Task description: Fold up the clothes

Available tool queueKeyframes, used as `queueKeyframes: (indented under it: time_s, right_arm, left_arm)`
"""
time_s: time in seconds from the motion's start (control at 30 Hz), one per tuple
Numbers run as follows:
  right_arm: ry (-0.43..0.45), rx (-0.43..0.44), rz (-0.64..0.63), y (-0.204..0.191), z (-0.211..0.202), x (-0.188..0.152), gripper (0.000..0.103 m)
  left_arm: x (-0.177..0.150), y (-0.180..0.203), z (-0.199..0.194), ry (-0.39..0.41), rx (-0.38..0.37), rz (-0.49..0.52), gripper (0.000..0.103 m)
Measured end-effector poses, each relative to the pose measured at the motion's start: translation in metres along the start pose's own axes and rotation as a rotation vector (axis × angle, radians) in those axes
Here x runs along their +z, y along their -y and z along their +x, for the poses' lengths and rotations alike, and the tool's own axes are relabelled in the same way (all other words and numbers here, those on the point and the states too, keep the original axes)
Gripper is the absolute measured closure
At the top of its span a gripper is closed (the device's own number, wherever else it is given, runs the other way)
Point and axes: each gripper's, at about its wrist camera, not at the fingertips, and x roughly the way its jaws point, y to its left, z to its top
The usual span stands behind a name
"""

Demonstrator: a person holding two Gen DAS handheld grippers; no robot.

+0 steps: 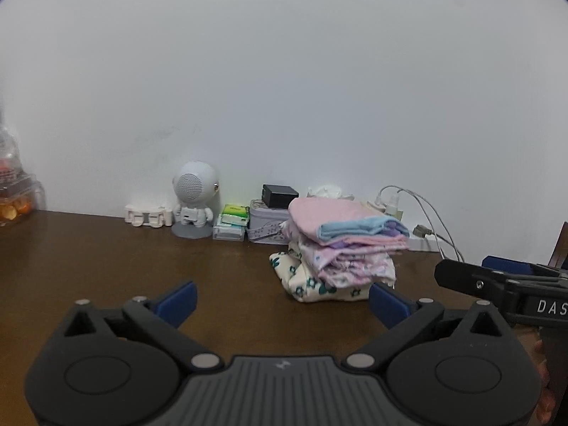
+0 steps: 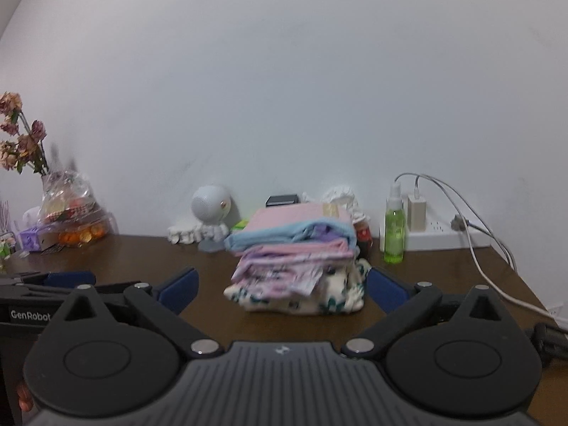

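We face a plain white wall [image 1: 284, 88] filling the upper frame, the brown table [image 1: 106, 259] below. The stack of folded clothes [image 2: 296, 266] sits mid-frame. Our left gripper [image 1: 282, 300] and right gripper [image 2: 282, 289] gape empty.

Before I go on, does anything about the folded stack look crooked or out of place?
Slightly. In the stack of folded clothes, the lilac-print layer sticks out and droops over the floral piece below. The stack stands upright on the table. Both grippers, left and right, are open and empty.
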Motion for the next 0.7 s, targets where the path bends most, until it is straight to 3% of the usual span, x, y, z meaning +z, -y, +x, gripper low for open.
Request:
queueKeyframes:
  time_s: [0.47, 0.7]
  right_arm:
    - [-0.042, -0.019, -0.012, -0.048, -0.093, -0.047, 0.0]
    - [-0.044, -0.018, -0.008, -0.076, -0.152, -0.058, 0.0]
  left_arm:
    - [-0.059, -0.003, -0.101, -0.014, 0.048, -0.053, 0.0]
    - [-0.077, 0.005, -0.161, -0.01, 0.025, 0.011, 0.0]
